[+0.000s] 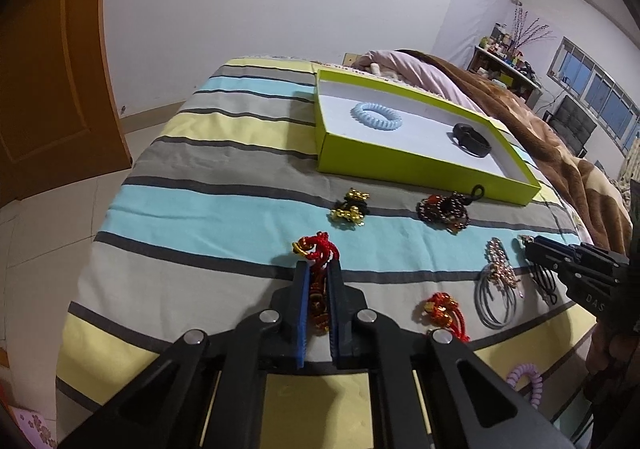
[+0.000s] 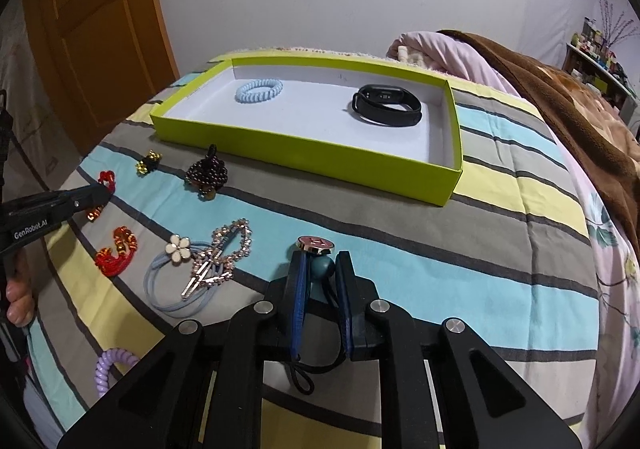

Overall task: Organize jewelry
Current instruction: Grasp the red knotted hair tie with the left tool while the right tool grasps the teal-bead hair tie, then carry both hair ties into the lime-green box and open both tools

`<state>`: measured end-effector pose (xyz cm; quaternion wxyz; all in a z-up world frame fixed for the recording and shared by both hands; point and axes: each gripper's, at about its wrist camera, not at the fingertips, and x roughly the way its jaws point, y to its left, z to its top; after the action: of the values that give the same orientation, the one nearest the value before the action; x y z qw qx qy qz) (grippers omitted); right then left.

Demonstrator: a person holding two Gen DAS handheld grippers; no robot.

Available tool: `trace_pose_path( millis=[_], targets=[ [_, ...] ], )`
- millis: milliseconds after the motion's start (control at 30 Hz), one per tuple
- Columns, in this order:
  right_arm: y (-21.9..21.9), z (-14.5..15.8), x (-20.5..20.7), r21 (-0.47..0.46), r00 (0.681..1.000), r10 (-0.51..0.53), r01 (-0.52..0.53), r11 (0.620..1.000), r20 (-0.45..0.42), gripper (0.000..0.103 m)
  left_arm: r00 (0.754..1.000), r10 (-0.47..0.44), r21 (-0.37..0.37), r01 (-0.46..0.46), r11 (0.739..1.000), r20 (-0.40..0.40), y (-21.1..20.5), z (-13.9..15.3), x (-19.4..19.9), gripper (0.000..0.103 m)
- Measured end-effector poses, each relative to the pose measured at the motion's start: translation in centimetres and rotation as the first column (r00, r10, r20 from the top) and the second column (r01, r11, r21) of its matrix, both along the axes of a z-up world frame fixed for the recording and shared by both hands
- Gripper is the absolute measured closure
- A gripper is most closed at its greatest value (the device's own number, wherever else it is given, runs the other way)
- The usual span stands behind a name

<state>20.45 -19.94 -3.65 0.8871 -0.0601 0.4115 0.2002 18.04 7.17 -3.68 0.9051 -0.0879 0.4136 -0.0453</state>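
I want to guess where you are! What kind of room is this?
Most likely a bedroom. The jewelry lies on a striped bedsheet, a pink quilt and brown blanket are bunched at the far end, and a wooden door stands beside the bed.

Right gripper (image 2: pixel 320 269), jaws closed on a black hair tie with teal bead (image 2: pixel 325 268) above the striped bed (image 2: pixel 440 249). Beyond, a green tray (image 2: pixel 304 157) contains a blue coil tie (image 2: pixel 259 90) and black wristband (image 2: pixel 387 104).
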Motion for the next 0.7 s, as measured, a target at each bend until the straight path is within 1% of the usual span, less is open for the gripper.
trace_pose_path(
  millis=[233, 467, 700],
  targets=[
    [-0.2, 1.4, -0.8, 0.023, 0.999, -0.001, 0.0, 1.0, 0.036, 0.088, 0.999, -0.036, -0.003, 0.037, 0.999, 0.033, -1.0, 1.3, -0.7, 0.094],
    [-0.7, 2.9, -1.7, 0.044, 0.998, -0.01, 0.007, 0.999, 0.069, 0.088, 0.994, -0.075, -0.023, 0.078, 0.997, 0.081, -1.8, 3.4, -1.6, 0.095],
    [-1.0, 4.5, -2.2, 0.055, 0.995, -0.015, 0.01, 0.998, 0.101, 0.088, 0.99, -0.098, -0.015, 0.1, 0.995, 0.104, -2.6, 4.7, -1.5, 0.095]
  ],
)
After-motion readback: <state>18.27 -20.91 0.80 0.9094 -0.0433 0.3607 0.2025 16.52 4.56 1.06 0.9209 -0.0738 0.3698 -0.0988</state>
